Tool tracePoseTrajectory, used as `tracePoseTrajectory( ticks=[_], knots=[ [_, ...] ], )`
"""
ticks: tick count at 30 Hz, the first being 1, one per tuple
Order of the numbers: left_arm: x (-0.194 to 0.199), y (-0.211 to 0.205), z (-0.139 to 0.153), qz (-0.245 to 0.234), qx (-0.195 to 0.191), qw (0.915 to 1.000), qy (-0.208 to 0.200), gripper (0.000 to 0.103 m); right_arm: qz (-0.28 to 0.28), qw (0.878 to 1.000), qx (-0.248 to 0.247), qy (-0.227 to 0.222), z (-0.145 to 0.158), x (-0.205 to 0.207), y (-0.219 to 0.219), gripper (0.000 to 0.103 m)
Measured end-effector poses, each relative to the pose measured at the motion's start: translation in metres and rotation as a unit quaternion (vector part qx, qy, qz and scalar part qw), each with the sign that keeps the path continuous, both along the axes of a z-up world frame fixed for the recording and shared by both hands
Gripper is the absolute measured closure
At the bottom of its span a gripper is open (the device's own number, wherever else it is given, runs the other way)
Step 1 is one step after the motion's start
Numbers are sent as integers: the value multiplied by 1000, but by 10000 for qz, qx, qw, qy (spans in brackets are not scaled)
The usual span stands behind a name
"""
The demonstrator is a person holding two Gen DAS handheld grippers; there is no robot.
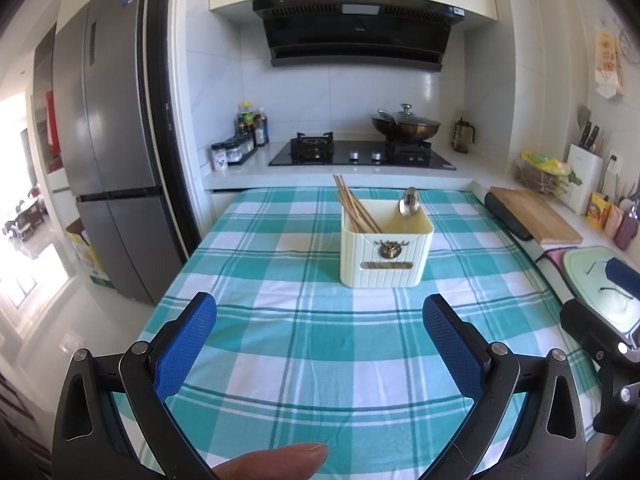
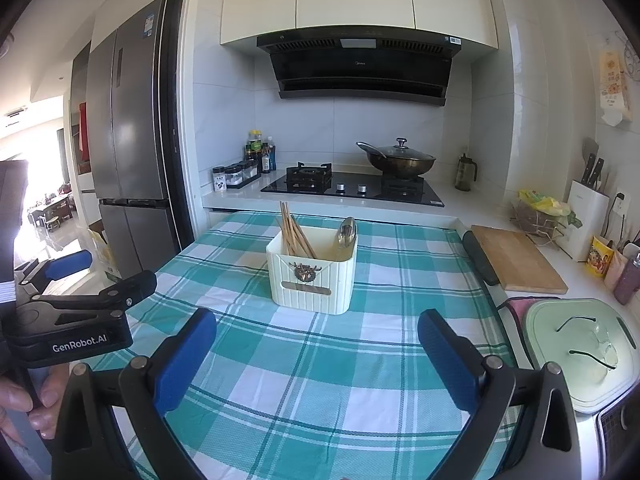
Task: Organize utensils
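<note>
Toward the worktop's far edge stands my holder [image 1: 386,254], chopsticks [image 1: 356,210] and spoon [image 1: 409,201] inside; I've got left gripper [image 1: 320,340] and right gripper [image 2: 318,354] fingers spread wide, empty.

A green and white checked cloth [image 2: 320,360] covers the table. Behind it is a white counter with a black stove [image 2: 352,190]. A dark wok with a glass lid [image 2: 400,158] sits on the right burner. A black hood [image 2: 360,64] hangs above the stove, under pale cupboards. Small jars and bottles [image 2: 248,166] stand at the left end of the counter. A big grey fridge [image 2: 128,120] stands on the left. On the right lies a wooden cutting board [image 2: 516,258]. Near it is a white knife block [image 2: 588,216] with knives in it. A pair of glasses [image 2: 592,344] lies on a pale green lid [image 2: 552,376].
</note>
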State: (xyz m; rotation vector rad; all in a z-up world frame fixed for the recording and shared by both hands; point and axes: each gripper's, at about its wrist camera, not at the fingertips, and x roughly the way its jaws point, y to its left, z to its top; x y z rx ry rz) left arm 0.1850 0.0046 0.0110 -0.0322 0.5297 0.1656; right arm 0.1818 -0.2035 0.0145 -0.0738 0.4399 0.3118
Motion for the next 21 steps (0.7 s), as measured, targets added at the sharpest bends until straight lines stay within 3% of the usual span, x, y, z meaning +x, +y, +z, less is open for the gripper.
tracePoseTrajectory(
  ticks=[21],
  knots=[
    [0,-1,0,-7,8,10000,10,0,35,10000,7,43,-3,-1,1,1]
  ],
)
